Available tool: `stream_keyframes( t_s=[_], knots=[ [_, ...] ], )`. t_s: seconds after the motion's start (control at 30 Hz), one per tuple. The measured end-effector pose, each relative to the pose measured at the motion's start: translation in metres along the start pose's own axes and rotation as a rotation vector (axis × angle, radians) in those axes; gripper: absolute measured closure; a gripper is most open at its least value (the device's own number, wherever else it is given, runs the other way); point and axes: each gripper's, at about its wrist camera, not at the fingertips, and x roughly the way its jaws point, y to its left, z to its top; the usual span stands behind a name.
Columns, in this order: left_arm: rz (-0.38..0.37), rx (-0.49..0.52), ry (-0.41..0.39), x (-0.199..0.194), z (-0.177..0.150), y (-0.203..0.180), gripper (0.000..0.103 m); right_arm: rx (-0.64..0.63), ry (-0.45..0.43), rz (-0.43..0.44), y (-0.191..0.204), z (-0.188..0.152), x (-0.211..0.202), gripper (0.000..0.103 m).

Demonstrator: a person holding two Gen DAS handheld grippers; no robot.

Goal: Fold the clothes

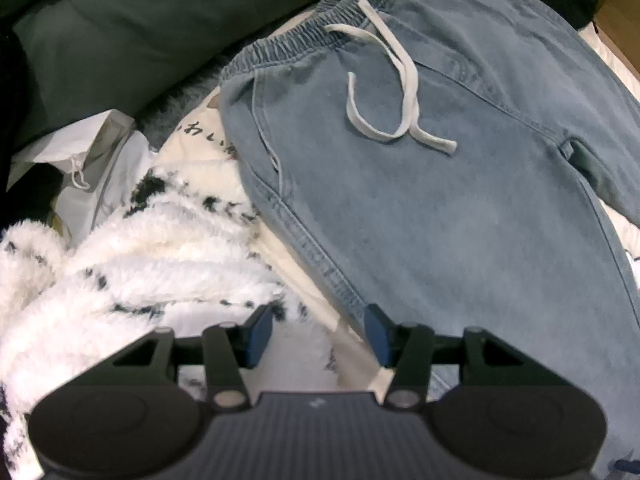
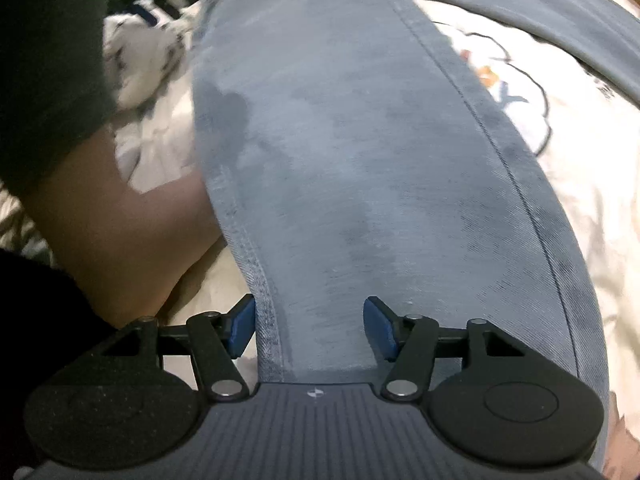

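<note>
- The left gripper (image 1: 318, 334) points steeply down over the left seam of the jeans (image 1: 420, 200), its blue-padded fingers (image 1: 258, 336) spread apart with nothing pinched; one pad hangs over a white fleece (image 1: 132, 264) with black flecks, the other over the denim edge.
- The right gripper (image 2: 310, 326) also has its fingers (image 2: 242, 326) spread, straddling the left seam of a jeans leg (image 2: 360, 160); the pads stand clear of the cloth, gripping nothing.
- Only the right wrist view shows a person's bare forearm (image 2: 132, 220) in a dark sleeve (image 2: 48, 60), just left of the jeans leg and touching its edge.
- Only that view shows the cream bedcover (image 2: 560, 152) right of the leg, printed with a cartoon outline, and the second leg (image 2: 540, 4) running off to the upper right.
- Only the left wrist view shows the top of the jeans: the elastic waistband (image 1: 304, 36) at the far end and a white drawstring (image 1: 400, 92) lying loose on the front.
- Left of the jeans in that view, beyond the fleece, lies a pale drawstring bag (image 1: 92, 160); what is in it cannot be told.
- Farthest, past the waistband, is a dark green pillow (image 1: 140, 28).
- The jeans lie flat, face up, on the bedcover.
</note>
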Motion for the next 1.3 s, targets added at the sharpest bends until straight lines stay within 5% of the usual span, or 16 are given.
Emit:
stream_keyframes(
  t_s=[0.2,0.37,0.5,0.57,1.03,1.3],
  knots=[
    [-0.003,-0.007,0.001,0.001,0.0,0.003,0.049,-0.023,0.019,0.029,0.004,-0.001,0.013,0.058],
    [-0.005,-0.013,0.004,0.003,-0.001,0.005,0.049,-0.069,0.049,0.047,0.012,-0.004,0.02,0.061],
    [-0.016,-0.036,0.001,0.005,0.001,0.007,0.049,-0.045,0.069,0.08,0.009,-0.006,0.023,0.096],
    [-0.024,-0.056,-0.004,0.006,0.003,0.011,0.052,-0.015,0.064,0.084,0.006,-0.007,0.019,0.1],
    [-0.088,-0.331,-0.034,0.024,0.013,0.042,0.054,0.125,-0.027,0.076,-0.02,0.0,-0.023,0.101],
    [-0.219,-0.448,-0.093,0.016,0.016,0.048,0.056,0.123,-0.027,0.052,-0.021,0.006,-0.04,0.101]
  ],
)
